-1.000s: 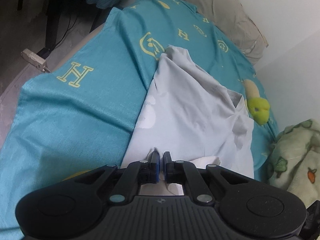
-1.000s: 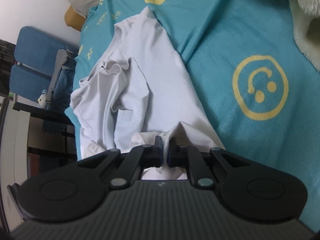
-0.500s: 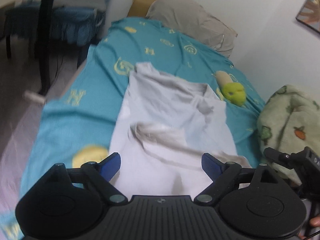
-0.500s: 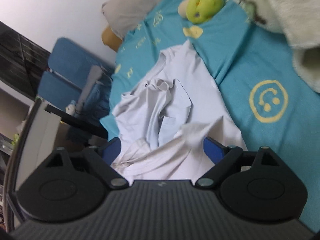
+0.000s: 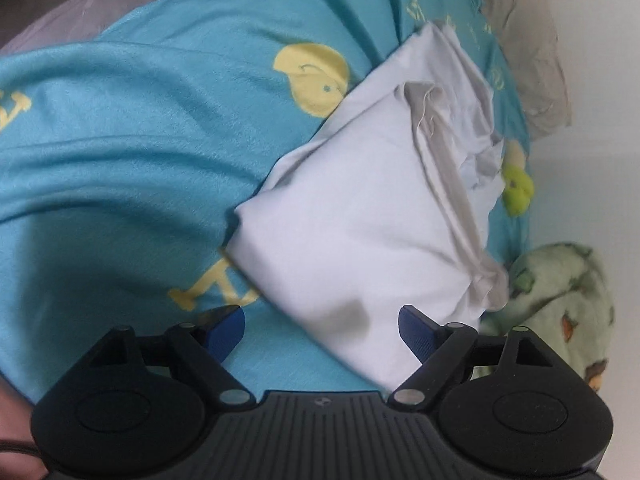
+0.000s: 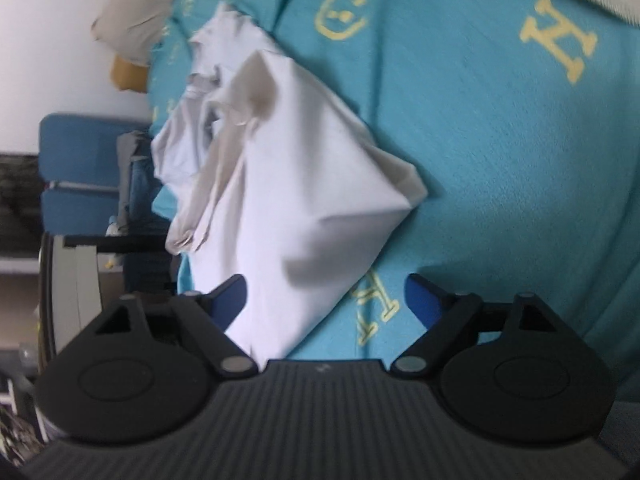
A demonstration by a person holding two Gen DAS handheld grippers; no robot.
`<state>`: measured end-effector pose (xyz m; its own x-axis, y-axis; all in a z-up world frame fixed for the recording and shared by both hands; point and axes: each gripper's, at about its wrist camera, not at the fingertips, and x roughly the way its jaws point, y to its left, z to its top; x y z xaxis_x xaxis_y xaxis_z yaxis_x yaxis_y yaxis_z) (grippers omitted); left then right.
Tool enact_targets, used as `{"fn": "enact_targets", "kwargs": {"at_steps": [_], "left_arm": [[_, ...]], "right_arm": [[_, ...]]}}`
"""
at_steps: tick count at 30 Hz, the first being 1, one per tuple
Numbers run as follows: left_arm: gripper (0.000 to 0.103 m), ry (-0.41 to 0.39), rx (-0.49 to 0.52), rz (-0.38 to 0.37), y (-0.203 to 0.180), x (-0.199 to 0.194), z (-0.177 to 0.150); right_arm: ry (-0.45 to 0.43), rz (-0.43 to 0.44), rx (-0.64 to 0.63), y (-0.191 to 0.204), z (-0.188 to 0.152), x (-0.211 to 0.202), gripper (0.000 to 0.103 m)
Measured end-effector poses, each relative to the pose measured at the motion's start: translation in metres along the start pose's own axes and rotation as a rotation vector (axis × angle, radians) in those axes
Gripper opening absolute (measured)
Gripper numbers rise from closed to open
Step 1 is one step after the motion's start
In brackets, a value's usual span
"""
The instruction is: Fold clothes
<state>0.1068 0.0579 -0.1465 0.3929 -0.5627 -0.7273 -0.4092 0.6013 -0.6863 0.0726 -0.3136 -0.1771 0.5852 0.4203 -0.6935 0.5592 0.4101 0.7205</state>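
A white shirt (image 5: 360,216) lies on the teal bedspread (image 5: 120,160), its lower part folded up over the upper part, with a rumpled hem across the top. It also shows in the right wrist view (image 6: 288,208). My left gripper (image 5: 322,326) is open and empty, just above the shirt's near folded edge. My right gripper (image 6: 326,298) is open and empty, over the shirt's near corner and the bedspread (image 6: 500,160).
A grey pillow (image 5: 528,60) lies at the head of the bed. A yellow-green plush toy (image 5: 516,192) sits past the shirt. A green patterned blanket (image 5: 560,300) is heaped at the right. A blue chair (image 6: 84,184) stands beside the bed.
Both grippers were shut on the shirt's hem a second ago, carried it up over the shirt, opened and let go. They now hover lower, near the new folded edge.
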Motion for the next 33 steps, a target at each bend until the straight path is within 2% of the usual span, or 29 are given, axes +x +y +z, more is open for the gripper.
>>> {"fn": "enact_targets", "kwargs": {"at_steps": [3,5,7,9,11,13,14,17,22,26,28,30,33], "left_arm": [[0.082,-0.034,-0.007,-0.036,-0.001,0.005,0.004],[0.076,-0.062,-0.008,-0.055,-0.007,0.007,0.005],[0.060,-0.088,0.002,-0.052,-0.008,0.007,0.007],[0.049,-0.107,0.004,-0.045,-0.008,0.007,0.009],[0.034,-0.125,0.012,-0.037,-0.009,0.006,0.010],[0.014,-0.147,0.030,-0.024,-0.012,0.004,0.010],[0.014,-0.162,0.043,-0.042,-0.016,-0.001,0.010],[0.008,-0.208,0.082,-0.097,-0.031,-0.016,0.011],[0.006,-0.273,0.138,-0.198,-0.083,-0.046,0.025],[0.006,-0.313,0.152,-0.267,-0.136,-0.079,0.046],[0.006,-0.341,0.190,-0.295,-0.162,-0.104,0.048],[0.006,-0.366,0.243,-0.315,-0.183,-0.124,0.043],[0.006,-0.382,0.288,-0.335,-0.191,-0.152,0.024]], "right_arm": [[-0.043,-0.009,0.010,0.000,0.004,0.007,0.079],[-0.088,-0.020,-0.009,0.003,0.003,0.009,0.066],[-0.122,-0.036,-0.032,0.005,0.004,0.008,0.056],[-0.135,-0.036,-0.043,0.006,0.005,0.007,0.048],[-0.143,-0.032,-0.053,0.007,0.006,0.005,0.035],[-0.153,-0.022,-0.065,0.010,0.006,0.004,0.027],[-0.159,-0.012,-0.074,0.013,0.007,0.003,0.021],[-0.175,0.023,-0.106,0.029,0.012,-0.007,0.016],[-0.214,0.112,-0.165,0.074,0.025,-0.036,0.013],[-0.256,0.196,-0.213,0.118,0.040,-0.066,0.013],[-0.277,0.238,-0.237,0.140,0.047,-0.081,0.013],[-0.298,0.281,-0.261,0.162,0.054,-0.096,0.013],[-0.299,0.302,-0.282,0.162,0.045,-0.113,0.013]]}}
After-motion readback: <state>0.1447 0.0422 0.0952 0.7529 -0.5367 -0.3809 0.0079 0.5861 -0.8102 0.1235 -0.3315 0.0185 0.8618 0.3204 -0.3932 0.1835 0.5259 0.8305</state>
